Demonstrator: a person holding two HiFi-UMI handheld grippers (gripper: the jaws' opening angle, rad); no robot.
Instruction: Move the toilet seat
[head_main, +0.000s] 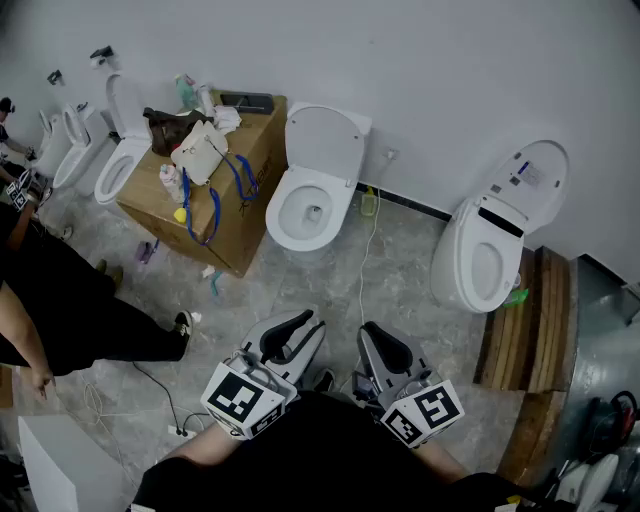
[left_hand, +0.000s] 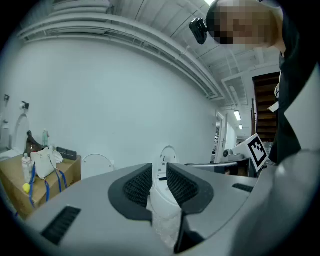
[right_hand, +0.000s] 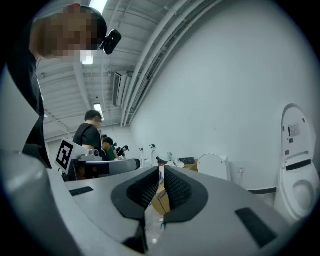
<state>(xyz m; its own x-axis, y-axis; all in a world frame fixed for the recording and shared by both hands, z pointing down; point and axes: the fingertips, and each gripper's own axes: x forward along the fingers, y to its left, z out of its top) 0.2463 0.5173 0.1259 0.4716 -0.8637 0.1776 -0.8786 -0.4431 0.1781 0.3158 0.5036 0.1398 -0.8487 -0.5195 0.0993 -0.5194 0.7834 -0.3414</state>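
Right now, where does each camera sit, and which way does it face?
Head view: on the person's head, steeply down at cardboard box and middle toilet; left tongs and right tongs below.
Left gripper view: on left tongs, roughly level toward right-hand toilet; own jaws, dark clothing.
Right gripper view: on right tongs, roughly level toward the box; own jaws, dark clothing.
Shared: all three show the box.

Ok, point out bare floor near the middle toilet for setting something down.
Bare floor lies between the middle toilet and the right toilet, crossed only by a thin cable. The cardboard box top is piled up, and small litter dots the floor before it.
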